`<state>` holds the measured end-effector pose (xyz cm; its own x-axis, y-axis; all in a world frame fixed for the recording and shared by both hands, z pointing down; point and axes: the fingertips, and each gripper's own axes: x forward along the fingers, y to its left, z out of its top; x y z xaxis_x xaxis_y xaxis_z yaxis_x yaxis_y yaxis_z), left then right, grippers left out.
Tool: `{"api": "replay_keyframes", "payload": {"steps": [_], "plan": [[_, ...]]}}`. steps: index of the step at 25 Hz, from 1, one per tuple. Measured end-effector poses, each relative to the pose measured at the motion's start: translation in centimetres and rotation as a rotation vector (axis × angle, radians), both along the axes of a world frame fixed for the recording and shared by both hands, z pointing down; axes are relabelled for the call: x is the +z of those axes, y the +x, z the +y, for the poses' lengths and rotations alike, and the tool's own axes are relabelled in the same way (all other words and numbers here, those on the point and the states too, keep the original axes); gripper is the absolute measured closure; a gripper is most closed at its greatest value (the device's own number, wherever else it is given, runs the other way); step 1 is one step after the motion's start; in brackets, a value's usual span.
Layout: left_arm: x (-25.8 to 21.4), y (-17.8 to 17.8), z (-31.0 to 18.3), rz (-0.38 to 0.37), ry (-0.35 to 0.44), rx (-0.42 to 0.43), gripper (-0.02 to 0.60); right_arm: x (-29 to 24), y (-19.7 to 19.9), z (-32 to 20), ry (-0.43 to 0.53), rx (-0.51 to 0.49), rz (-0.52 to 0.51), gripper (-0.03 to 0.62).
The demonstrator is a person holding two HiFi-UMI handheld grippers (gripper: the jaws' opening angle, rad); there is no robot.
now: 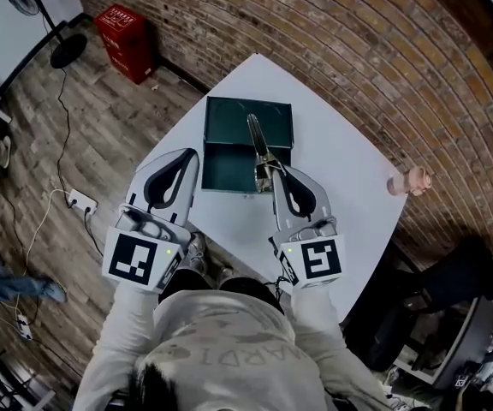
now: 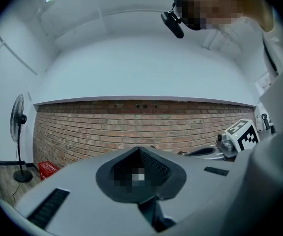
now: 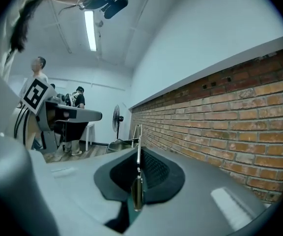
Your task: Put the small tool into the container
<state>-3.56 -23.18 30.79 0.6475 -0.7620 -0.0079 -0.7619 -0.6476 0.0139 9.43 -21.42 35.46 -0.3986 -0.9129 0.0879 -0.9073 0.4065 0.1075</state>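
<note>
Worktop (image 1: 349, 157) comes first, white and broad, and it is where a mistake of mine would end up: anything I let go short of the container lands on it just beside the near wall. The dark green container (image 1: 229, 118) sits on it in front of me, open-topped, with a cross wall splitting it into a far and a near compartment. It looks light, so I judge that a knock from either hand could slide it and spoil my aim.

My left hand-held gripper (image 1: 190, 155) hangs just left of the container's near corner, its jaws together on nothing. The only danger from it is a bump against that wall. My right hand-held gripper (image 1: 266, 175) is at the container's near wall, jaws clamped tight on the small tool (image 1: 255, 139), a slim metal piece pinched by its thicker end.

From above, the tool's length runs out over the near compartment and across the cross wall, with its tip above the far one. I cannot tell whether it touches anything. That is the main risk as I see it: released like this, the tool could come to rest bridging the cross wall, or tip back over the near wall, since my grip is at its tail. A thin, smooth shaft may also swivel in the pads if the tip catches the wall while I lower it.
</note>
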Motion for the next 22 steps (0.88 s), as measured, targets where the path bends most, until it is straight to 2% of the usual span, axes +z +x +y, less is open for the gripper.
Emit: {"api": "replay_keyframes", "payload": {"steps": [11,17,22], "plan": [[2.8,-1.3,-3.9,-0.02,-0.066,0.032,0.577,4.8,-2.4,-4.1,-0.086,-0.062,0.163,0.585],[3.8,-2.3,-5.3,-0.02,-0.081,0.033,0.577,8.4,-3.9,-4.9,-0.137,-0.136,0.323,0.585],[4.3,-2.8,-6.2,-0.011,-0.101,0.027,0.577,11.2,-4.4,-5.2,-0.194,-0.203,0.41,0.585]]}}
